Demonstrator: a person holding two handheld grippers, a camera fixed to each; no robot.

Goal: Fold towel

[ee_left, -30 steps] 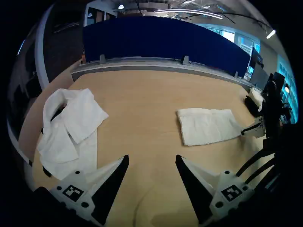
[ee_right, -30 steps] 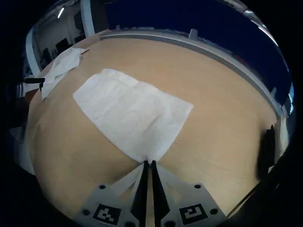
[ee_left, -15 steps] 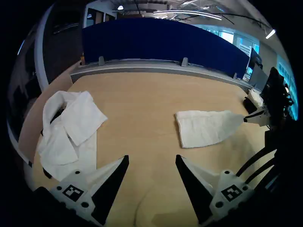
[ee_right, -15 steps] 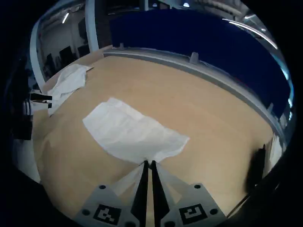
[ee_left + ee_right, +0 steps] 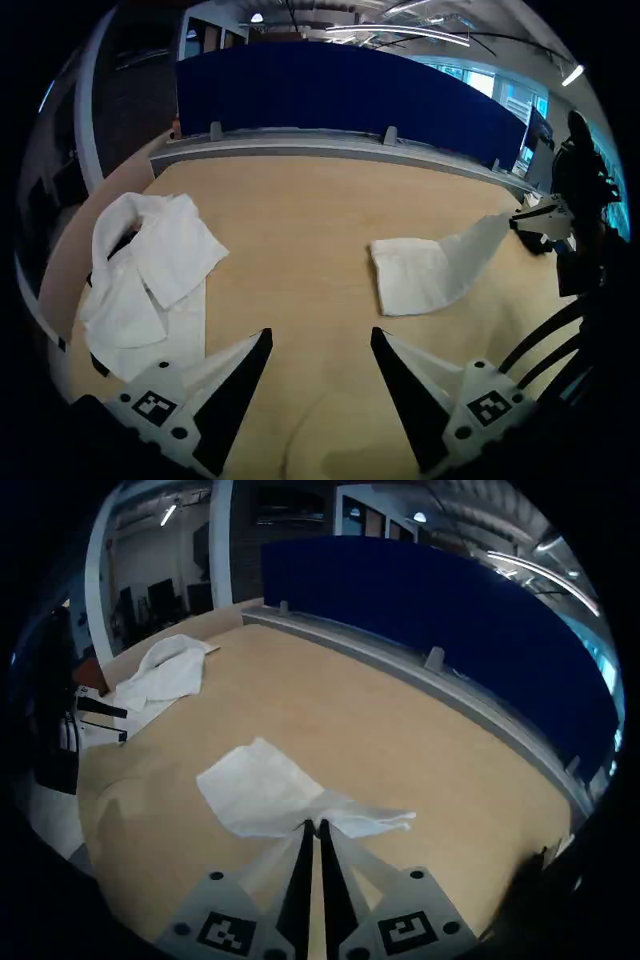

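1. Left gripper view: bring the empty, wide-open left gripper (image 5: 322, 342) to the towel (image 5: 416, 276) lying on the table (image 5: 304, 208); pin its flat end.
2. Right gripper view: with the right gripper (image 5: 314, 826) clamped on the raised corner (both fingers pinching), carry it across low, aligning edges.

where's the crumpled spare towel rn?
Left gripper view: the crumpled towel lies at the table's left edge, left of the left hand-held gripper, well apart from the folded towel. Right gripper view: far upper left.
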